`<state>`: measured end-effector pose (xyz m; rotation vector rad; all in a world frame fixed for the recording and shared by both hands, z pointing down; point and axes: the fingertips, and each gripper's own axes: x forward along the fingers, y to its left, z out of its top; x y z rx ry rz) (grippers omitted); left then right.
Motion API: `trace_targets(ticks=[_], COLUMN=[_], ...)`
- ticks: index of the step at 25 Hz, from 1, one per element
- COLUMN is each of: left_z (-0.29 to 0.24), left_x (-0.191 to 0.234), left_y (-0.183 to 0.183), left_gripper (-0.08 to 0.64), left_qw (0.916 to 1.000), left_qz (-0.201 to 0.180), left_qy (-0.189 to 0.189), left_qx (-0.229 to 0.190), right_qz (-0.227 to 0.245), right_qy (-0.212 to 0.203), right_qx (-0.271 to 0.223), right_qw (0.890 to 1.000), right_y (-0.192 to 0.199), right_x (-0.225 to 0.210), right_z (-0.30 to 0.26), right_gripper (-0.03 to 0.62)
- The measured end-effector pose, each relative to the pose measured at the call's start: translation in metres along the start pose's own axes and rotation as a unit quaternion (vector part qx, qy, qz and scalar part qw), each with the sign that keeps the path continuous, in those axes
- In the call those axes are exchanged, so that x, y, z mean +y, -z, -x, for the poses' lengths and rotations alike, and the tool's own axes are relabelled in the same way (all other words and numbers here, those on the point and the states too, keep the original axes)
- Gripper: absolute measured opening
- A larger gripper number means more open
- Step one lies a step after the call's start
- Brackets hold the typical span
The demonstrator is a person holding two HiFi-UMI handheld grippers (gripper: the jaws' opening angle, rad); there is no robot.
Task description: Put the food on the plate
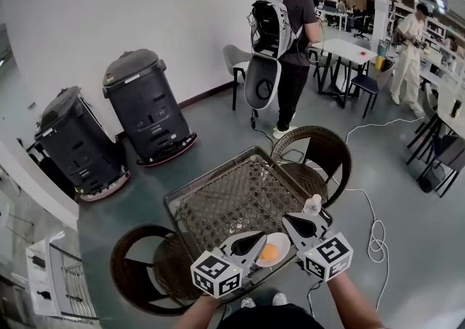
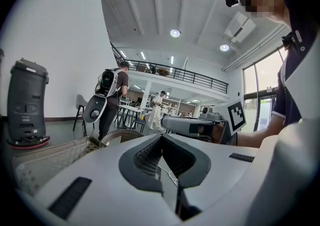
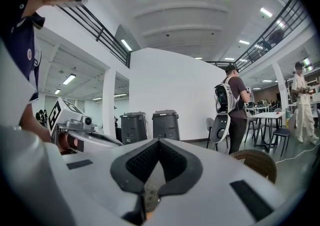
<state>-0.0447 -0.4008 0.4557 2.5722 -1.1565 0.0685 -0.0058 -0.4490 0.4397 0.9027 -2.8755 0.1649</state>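
Seemingly little is left: the orange food [image 1: 268, 253] is seen lying on the white plate [image 1: 282, 241] at the counter's [image 1: 225, 204] near edge. The left hand-held gripper [image 1: 260, 237] and the right hand-held gripper [image 1: 289, 223] are held clenched and empty beside it. Plate and food are shown by the head view alone; the met jaws are shown plainly only in the gripper views.

Place: an open-plan office hall.
Upper right: white tables [image 1: 349, 50] with chairs [image 1: 365, 85] are seen.
Left: black machines [image 1: 145, 106] are parked along the wall [image 1: 145, 8].
Overhead: a railed mezzanine [image 2: 175, 74] is shown.
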Motion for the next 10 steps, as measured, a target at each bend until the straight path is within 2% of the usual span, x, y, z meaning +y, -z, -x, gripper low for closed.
trace_targets(ticks=[10], left_z=[-0.0011], left_x=[-0.0030], left_y=[0.0028], left_gripper=[0.009], left_qw=[1.0000], left_qz=[0.002], left_qy=[0.001], left_qx=[0.005], right_qz=[-0.005], right_qy=[-0.002], right_qx=[0.003], right_qw=[1.000], right_y=[0.0031], right_x=[-0.0012], right_z=[0.0023], right_gripper=[0.005])
